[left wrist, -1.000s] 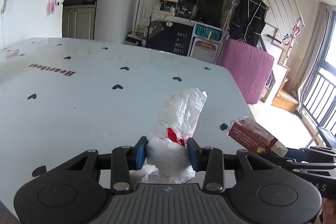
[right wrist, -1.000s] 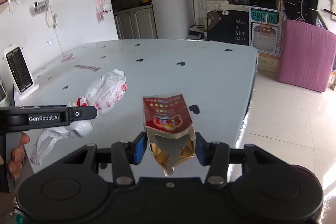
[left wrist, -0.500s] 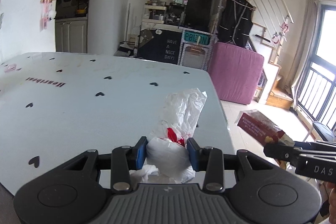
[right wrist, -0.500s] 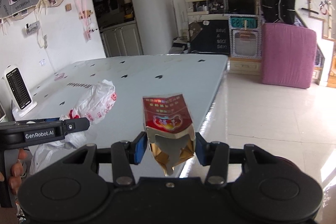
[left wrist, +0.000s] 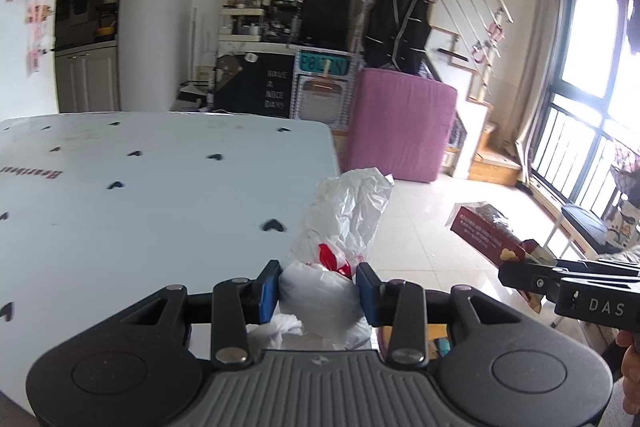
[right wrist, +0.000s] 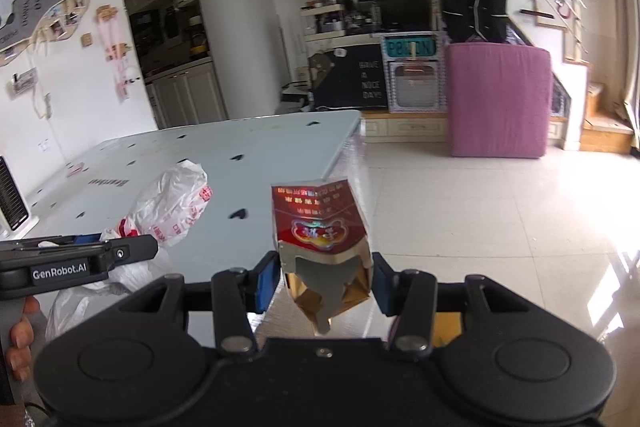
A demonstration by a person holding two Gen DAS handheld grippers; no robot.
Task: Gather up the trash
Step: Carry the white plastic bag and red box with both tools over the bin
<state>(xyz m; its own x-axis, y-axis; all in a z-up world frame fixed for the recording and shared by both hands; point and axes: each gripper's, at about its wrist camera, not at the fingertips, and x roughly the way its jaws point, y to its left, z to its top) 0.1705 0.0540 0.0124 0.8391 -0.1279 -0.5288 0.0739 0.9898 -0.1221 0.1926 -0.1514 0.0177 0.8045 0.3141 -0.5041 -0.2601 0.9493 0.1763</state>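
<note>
My left hand-held gripper [left wrist: 317, 291] is clamped on a crumpled white plastic bag with red print [left wrist: 340, 247], held up over the edge of the pale blue heart-patterned table [left wrist: 140, 195]. My right hand-held gripper [right wrist: 325, 279] pinches a torn red-and-gold cardboard carton [right wrist: 320, 239], lifted off the table's edge above the tiled floor [right wrist: 480, 219].
</note>
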